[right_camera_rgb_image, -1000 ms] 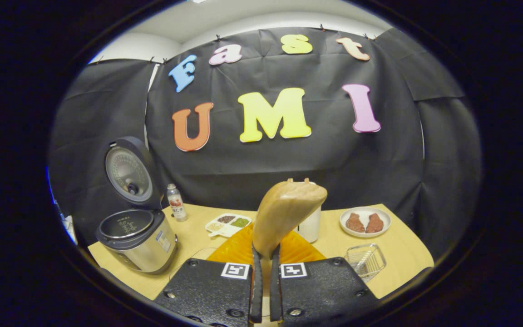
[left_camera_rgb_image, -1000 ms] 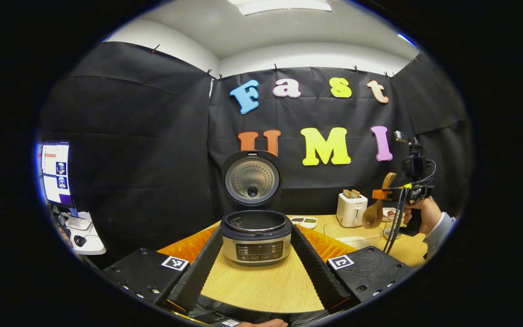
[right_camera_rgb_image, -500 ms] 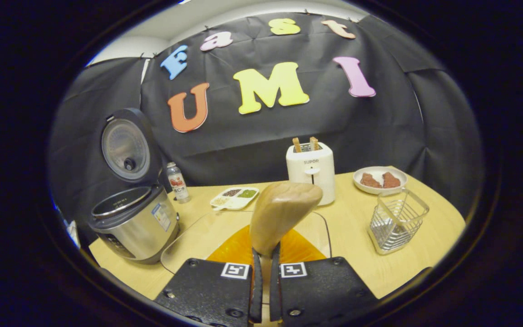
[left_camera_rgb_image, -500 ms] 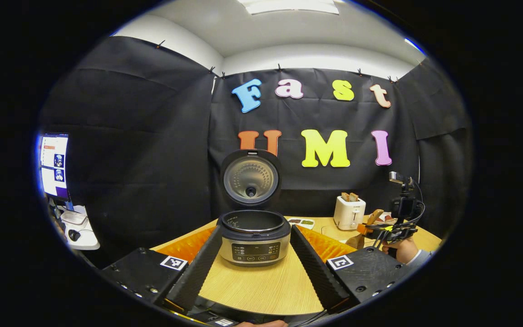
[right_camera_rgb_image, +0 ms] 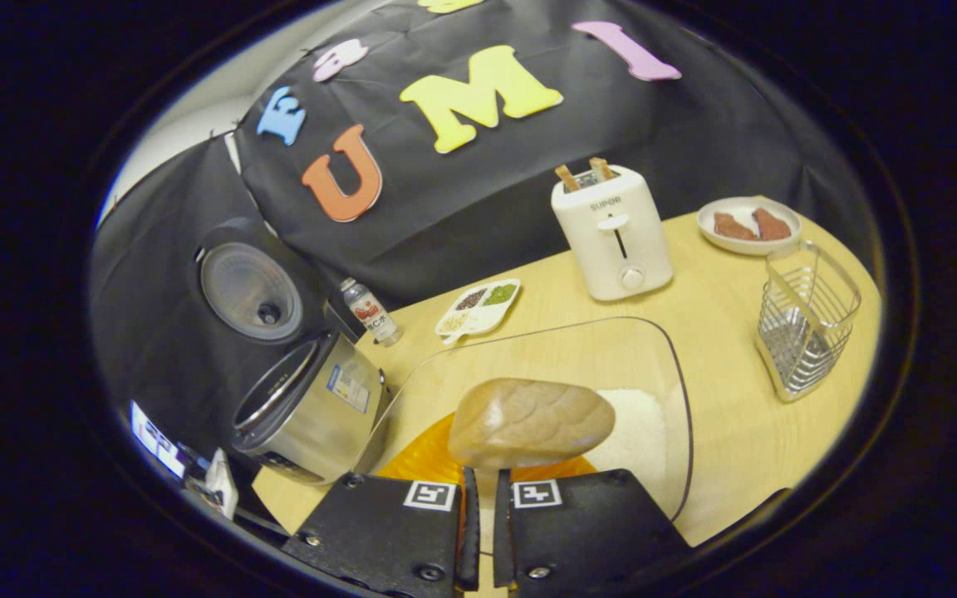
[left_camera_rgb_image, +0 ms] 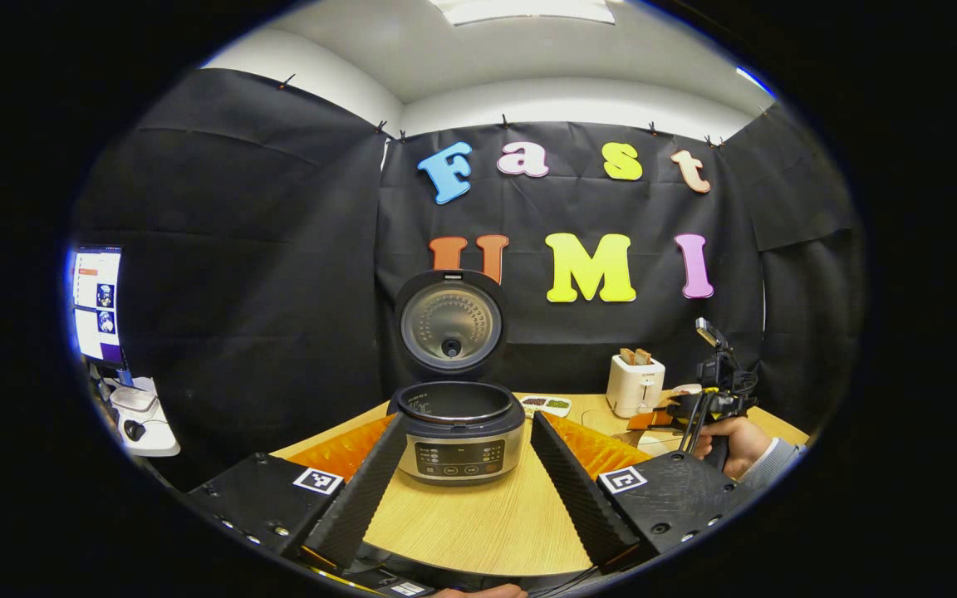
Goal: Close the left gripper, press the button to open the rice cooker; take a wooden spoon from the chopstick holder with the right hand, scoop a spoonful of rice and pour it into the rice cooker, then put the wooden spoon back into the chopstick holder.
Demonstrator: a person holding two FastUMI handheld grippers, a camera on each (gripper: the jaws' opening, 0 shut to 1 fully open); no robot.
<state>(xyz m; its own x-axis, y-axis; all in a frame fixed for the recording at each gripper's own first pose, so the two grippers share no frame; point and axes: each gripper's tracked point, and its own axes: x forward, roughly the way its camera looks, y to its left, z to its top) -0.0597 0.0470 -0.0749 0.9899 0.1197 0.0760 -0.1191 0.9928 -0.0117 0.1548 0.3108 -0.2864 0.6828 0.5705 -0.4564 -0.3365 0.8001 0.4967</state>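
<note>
Rice cooker (left_camera_rgb_image: 456, 432) on the wooden table (left_camera_rgb_image: 478, 523), seen in the left gripper view between the spread fingers of the left gripper (left_camera_rgb_image: 462, 490). Its lid (left_camera_rgb_image: 450, 322) stands raised upright at the back, and the inner pot's rim is exposed. The left gripper's fingers are wide apart and touch nothing; the cooker sits beyond their tips. To the far right in this view, a hand (left_camera_rgb_image: 732, 440) holds the right gripper (left_camera_rgb_image: 707, 407) low over the table, near the white toaster (left_camera_rgb_image: 635, 384).

In the right gripper view, the right gripper (right_camera_rgb_image: 479, 531) has its fingers drawn to a narrow gap, both pressing on the handle of the wooden spoon (right_camera_rgb_image: 531, 422). The spoon's bowl lies just beyond the fingertips, over a clear glass tray (right_camera_rgb_image: 669, 365) that holds a patch of white rice (right_camera_rgb_image: 632, 432); whether the bowl touches the rice cannot be told. The rice cooker (right_camera_rgb_image: 312, 407) stands left of the tray, tilted in this view. The wire chopstick holder (right_camera_rgb_image: 807, 320) stands at the right of the table, well apart from the spoon. Behind the tray are the toaster (right_camera_rgb_image: 614, 232) with two slices in it, a divided dish of grains (right_camera_rgb_image: 478, 303), a small bottle (right_camera_rgb_image: 369, 311) and a plate (right_camera_rgb_image: 748, 224) carrying two brown pieces.
</note>
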